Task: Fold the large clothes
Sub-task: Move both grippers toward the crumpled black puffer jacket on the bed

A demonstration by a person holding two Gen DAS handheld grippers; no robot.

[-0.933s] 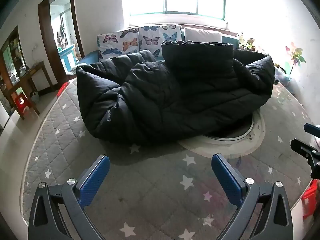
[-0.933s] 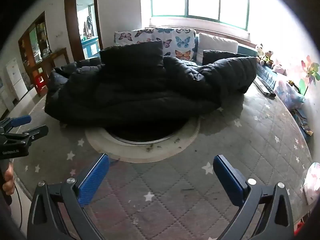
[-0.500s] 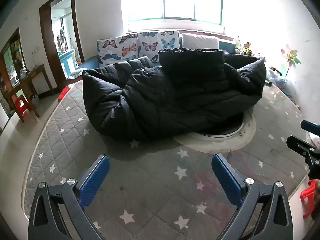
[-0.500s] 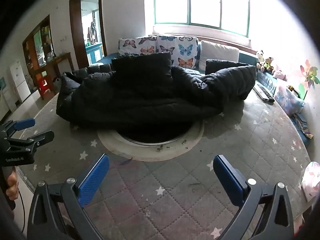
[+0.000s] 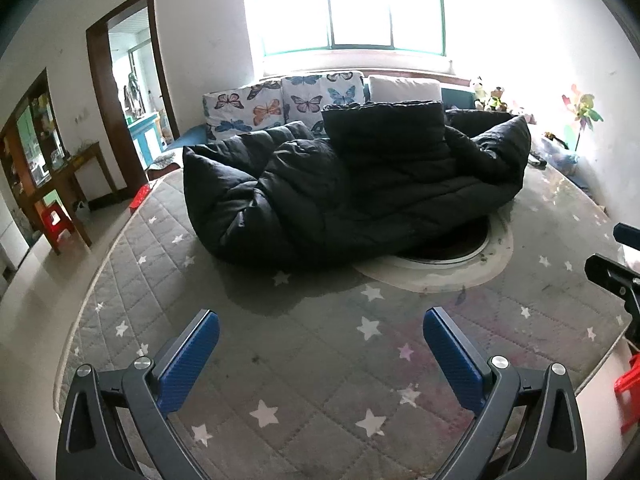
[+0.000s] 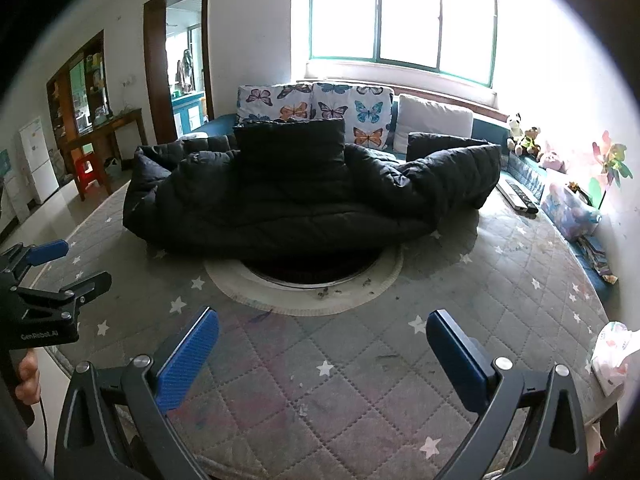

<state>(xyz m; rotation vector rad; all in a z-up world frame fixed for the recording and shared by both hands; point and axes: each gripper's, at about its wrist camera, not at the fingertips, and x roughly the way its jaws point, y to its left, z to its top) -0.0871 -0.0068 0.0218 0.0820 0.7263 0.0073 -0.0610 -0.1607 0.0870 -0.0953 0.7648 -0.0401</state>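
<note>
Black puffy coat (image 5: 360, 184) heaped across the far half of a round table (image 5: 280, 352) covered by grey star-print quilting, filling the centre of both views. Near hem draped over a round recessed opening (image 6: 312, 276) with a pale ring, dark inside; contents impossible to tell. Coat bulked up, one rectangular panel standing at its top, one end bulging toward centre left of the left wrist view, the other end puffed up at centre right.

Left gripper (image 5: 320, 344) low in the frame, blue fingers (image 5: 188, 360) spread wide apart, holding nothing, above bare quilting well short of the coat. Right gripper (image 6: 320, 344) likewise, fingers (image 6: 456, 356) wide apart and empty, just short of the opening's ring. Left gripper (image 6: 48, 280) also seen at the left edge of the right wrist view, a hand (image 6: 28, 376) on its handle.

Broad bare quilting between coat and near table edge. Butterfly cushions (image 6: 312, 108) behind the coat; white bag (image 6: 612, 356) at the lower right table edge.
</note>
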